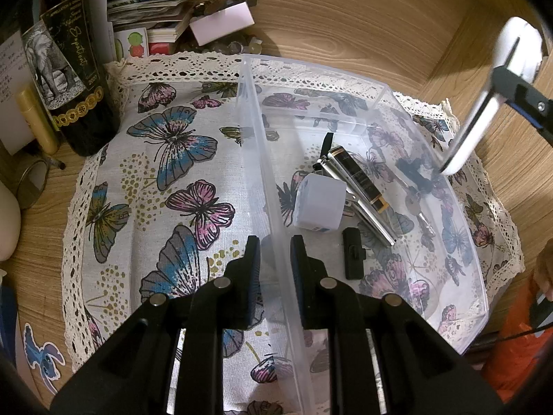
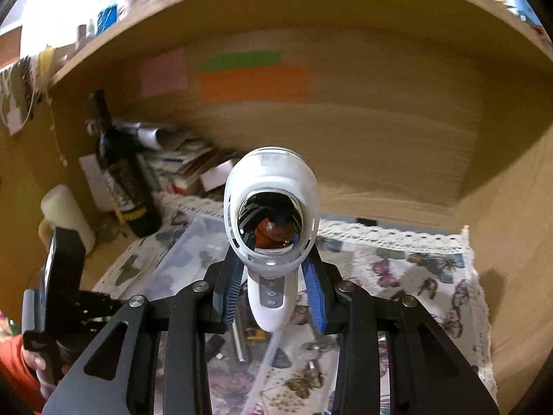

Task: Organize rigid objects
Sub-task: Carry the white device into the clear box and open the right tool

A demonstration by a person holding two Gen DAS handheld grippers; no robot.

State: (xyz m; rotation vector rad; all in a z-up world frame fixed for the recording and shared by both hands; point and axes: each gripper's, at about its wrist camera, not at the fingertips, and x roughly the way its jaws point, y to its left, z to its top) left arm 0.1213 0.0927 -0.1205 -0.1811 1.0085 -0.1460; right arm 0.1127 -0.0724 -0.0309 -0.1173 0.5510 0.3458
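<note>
A clear plastic bin (image 1: 380, 90) lies on a butterfly cloth (image 1: 172, 173). My left gripper (image 1: 276, 242) is shut on the bin's near left wall, one finger on each side. In the bin are a white cube charger (image 1: 319, 202), a black and gold tube (image 1: 359, 180), a metal pen (image 1: 376, 226), a small black piece (image 1: 353, 257) and keys (image 1: 418, 204). My right gripper (image 2: 273, 276) is shut on the handle of a white handheld device (image 2: 271, 180) with a round shiny head. In the left wrist view the device (image 1: 515, 48) hangs over the bin's far right corner.
A dark wine bottle (image 1: 69, 69), a yellow tube (image 1: 36, 121) and a stack of papers (image 1: 148, 10) crowd the back left. Wooden walls close in behind and to the right. Coloured sticky notes (image 2: 255, 83) are on the back wall. A hand (image 2: 34, 363) holds the left gripper.
</note>
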